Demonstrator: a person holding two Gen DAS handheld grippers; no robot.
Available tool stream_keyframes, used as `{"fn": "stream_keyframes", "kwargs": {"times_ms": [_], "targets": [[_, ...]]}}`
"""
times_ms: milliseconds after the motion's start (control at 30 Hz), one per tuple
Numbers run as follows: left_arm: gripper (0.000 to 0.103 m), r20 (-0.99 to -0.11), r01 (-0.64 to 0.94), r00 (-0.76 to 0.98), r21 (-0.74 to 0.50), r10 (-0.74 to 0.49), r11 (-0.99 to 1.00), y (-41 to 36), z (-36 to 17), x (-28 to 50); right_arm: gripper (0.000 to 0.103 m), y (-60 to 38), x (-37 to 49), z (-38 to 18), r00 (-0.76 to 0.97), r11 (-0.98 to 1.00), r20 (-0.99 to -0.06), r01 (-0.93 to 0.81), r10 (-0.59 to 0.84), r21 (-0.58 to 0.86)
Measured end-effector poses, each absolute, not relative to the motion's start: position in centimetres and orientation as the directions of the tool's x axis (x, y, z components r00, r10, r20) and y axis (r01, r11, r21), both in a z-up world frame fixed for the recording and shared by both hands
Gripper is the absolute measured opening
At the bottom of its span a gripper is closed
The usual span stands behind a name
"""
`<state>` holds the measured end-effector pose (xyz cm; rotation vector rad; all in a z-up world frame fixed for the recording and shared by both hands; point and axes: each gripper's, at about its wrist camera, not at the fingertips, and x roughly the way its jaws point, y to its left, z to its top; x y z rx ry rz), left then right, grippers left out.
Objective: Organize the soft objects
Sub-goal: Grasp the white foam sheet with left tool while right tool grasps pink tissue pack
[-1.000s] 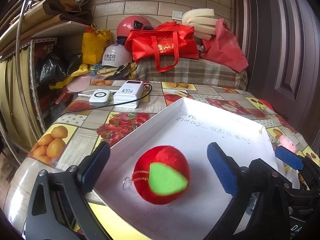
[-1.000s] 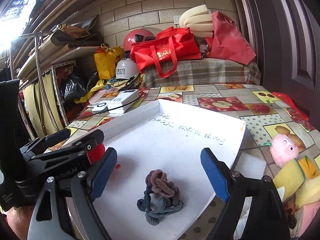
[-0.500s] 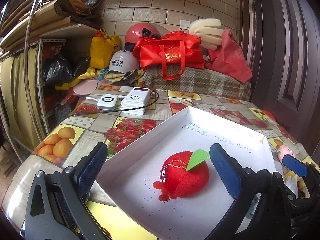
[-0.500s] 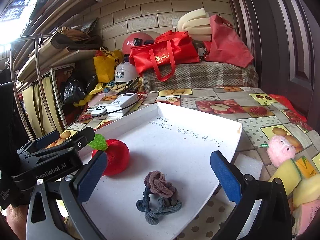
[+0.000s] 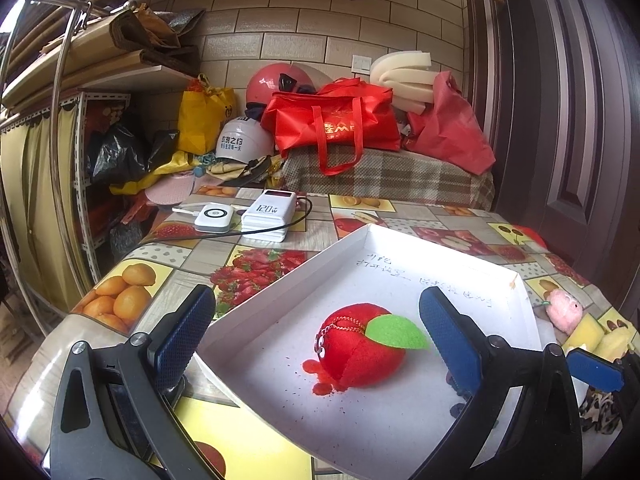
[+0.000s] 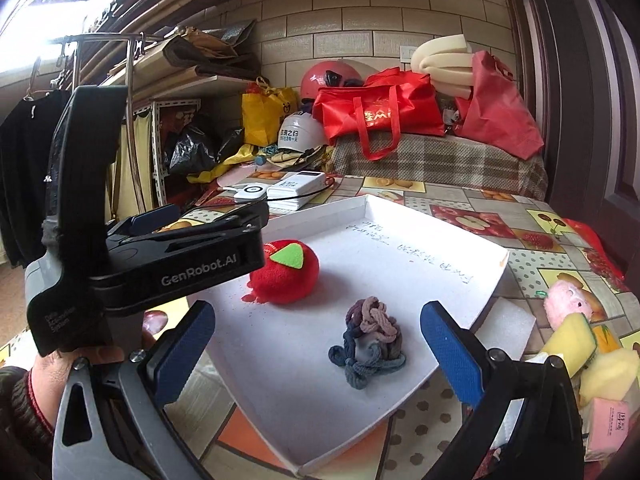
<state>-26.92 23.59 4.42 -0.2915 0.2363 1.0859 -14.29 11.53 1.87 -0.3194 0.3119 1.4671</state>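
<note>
Brick walls and stuffed shelves stand behind a worktop (image 5: 256,248) covered in a shiny cloth with fruit pictures. On it lies a flat white tray (image 5: 288,276) with low walls, which looks like the place where the soft things get gathered.

Two soft things lie in it already. A red plush apple (image 5: 360,354) with a green felt leaf and a little chain sits tipped on its side, with red fluff crumbs around it. Near it, seen from the right wrist, a bunch of hair ties (image 6: 370,340) lies in a knotted heap, grey, blue and brown, ropey and stretchy.

The left gripper (image 5: 316,336) has its blue, bumpy fingers (image 5: 182,332) wide apart with nothing pinched; the apple lies loose between and beyond them. The right gripper (image 6: 316,354) has just been opening its fingers, and they stand wide too, with the hair ties lying free on the tray between them.

More soft things wait off the tray on the right side: a pink plush toy (image 6: 568,300) and squishy yellow sponges (image 6: 570,338). I think those go in next.
</note>
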Motion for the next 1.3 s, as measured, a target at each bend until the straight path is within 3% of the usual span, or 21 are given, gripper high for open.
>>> {"fn": "stream_keyframes", "kwargs": {"times_ms": [233, 500, 633, 800, 1133, 1300], "targets": [[0.103, -0.316, -0.848, 0.515, -0.053, 0.796, 0.528, 20.0, 4.4, -25.8, 0.103, 7.4, -12.1, 2.3, 0.063, 0.075, -0.383, -0.997, 0.922, 0.017], [0.103, -0.382, -0.548, 0.774, -0.004, 0.505, 0.837, 11.8, 4.3, -20.3, 0.103, -0.9, -2.6, 3.3, 0.371, 0.387, -0.291, -0.922, 0.882, -0.005], [0.103, -0.459, -0.395, 0.818, -0.011, 0.346, 0.919, 8.1, 4.0, -16.6, 0.103, -3.0, 3.3, 2.7, 0.435, 0.502, -0.402, -0.861, 0.806, 0.075], [0.103, -0.566, -0.309, 0.787, -0.019, 0.244, 0.951, 6.3, 3.1, -13.3, 0.103, -2.1, 6.5, 0.4, 0.364, 0.525, -0.578, -0.841, 0.731, 0.134], [0.103, -0.692, -0.212, 0.694, 0.066, 0.198, 0.975, 3.6, 0.9, -9.6, 0.102, 1.2, 5.9, -0.7, 0.302, 0.497, -0.673, -0.861, 0.675, 0.112], [0.102, -0.732, -0.235, 0.66, 0.009, 0.166, 0.972, 5.0, 0.1, -8.8, 0.102, 2.0, 6.3, -1.3, 0.29, 0.51, -0.711, -0.853, 0.64, 0.111]]}}
